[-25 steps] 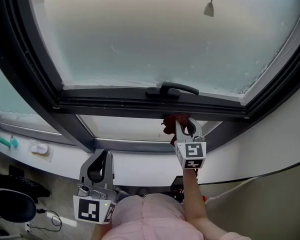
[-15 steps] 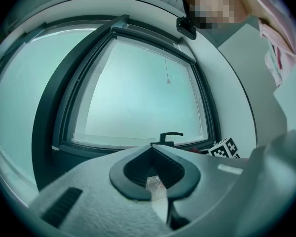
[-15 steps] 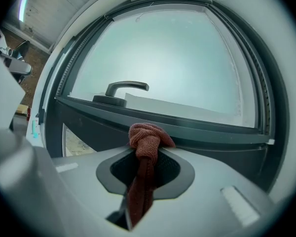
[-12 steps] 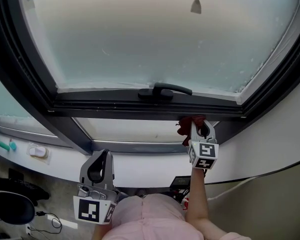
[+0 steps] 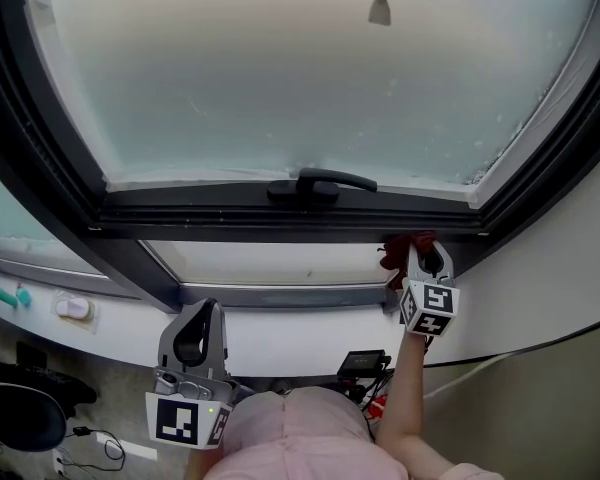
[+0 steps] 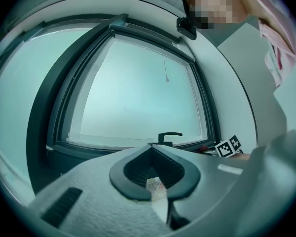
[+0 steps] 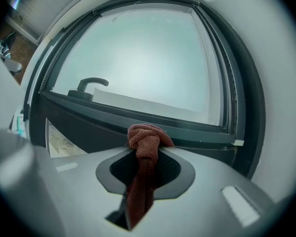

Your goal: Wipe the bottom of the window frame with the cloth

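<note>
A dark red cloth (image 5: 397,249) is bunched at the tips of my right gripper (image 5: 420,248), which is shut on it. The cloth presses against the underside of the window's dark bottom frame bar (image 5: 260,224), close to the right corner. In the right gripper view the knotted cloth (image 7: 146,138) sticks out of the jaws right at the frame bar (image 7: 197,130), with the window handle (image 7: 91,85) well to the left. My left gripper (image 5: 204,316) hangs low near the person's body, far from the frame, shut with nothing in it (image 6: 155,151).
The black handle (image 5: 316,184) sits mid-frame. A pull cord's weight (image 5: 380,10) hangs in front of the frosted glass. A white wall (image 5: 560,268) borders the right side. On the sill at lower left lie a teal item (image 5: 8,294) and a white object (image 5: 72,309).
My right gripper has slid to the right along the bottom frame bar with the cloth, from below the handle toward the right corner. The left gripper has stayed put.
</note>
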The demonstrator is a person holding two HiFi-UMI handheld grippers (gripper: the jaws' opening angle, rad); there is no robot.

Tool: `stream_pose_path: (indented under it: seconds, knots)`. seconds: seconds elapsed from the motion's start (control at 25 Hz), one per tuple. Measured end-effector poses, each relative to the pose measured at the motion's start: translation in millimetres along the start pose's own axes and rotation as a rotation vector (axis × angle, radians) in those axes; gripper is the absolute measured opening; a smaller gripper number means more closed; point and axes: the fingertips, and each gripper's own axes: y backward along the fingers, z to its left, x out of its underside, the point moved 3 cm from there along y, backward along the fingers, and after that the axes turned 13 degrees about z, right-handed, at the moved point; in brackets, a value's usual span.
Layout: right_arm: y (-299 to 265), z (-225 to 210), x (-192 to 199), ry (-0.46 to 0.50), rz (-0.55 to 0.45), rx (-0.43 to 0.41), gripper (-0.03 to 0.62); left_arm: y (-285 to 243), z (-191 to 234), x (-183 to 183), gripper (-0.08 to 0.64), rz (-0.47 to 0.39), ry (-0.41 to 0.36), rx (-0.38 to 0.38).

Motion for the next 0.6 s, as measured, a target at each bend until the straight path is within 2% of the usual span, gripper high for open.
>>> stream_pose_path:
  seconds: [0.6]
  knots:
    - [2.8,-3.4,1.1,-0.032,0.000,0.007,0.072,-1.2,3.1,0.3,-0.006,0.004,0.003,0.002]
